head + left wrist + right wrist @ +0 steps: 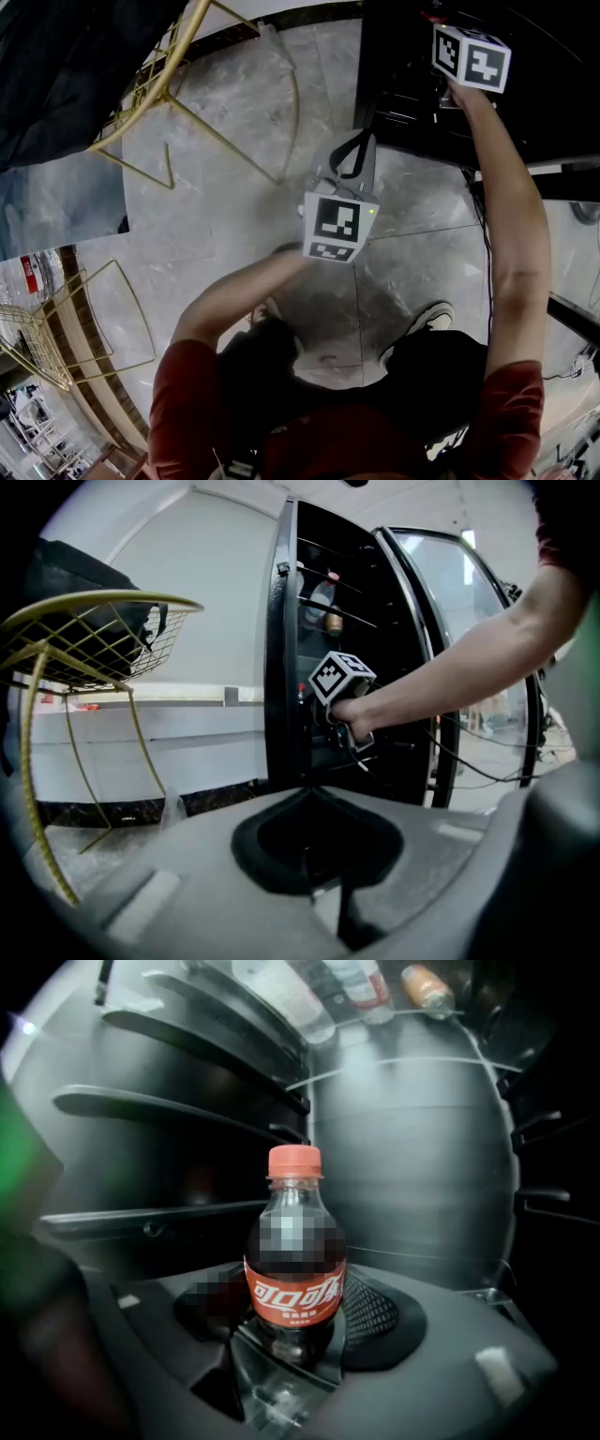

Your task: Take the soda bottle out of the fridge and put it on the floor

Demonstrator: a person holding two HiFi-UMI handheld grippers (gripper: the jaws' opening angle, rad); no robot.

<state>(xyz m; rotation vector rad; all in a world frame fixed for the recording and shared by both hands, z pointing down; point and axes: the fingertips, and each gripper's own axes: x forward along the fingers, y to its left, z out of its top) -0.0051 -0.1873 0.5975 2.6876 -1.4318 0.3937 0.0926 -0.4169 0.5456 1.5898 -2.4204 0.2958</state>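
The right gripper [295,1312], dark grey, fills the foreground, its jaws closed on the lower body of a small clear plastic soda bottle [295,1269] with a red cap and red label. The bottle stands upright inside the black fridge [412,1147], not yet out. The left gripper [314,846] hangs outside, jaws together and empty. The grip sits low on a smooth round wall, so I judge the bottle could tip or slide through if drawn out fast. Its cap might clip the ribbed shelf rails [159,1110] at the left. A drop onto the grey marble-tile floor [244,141] would send it rolling.
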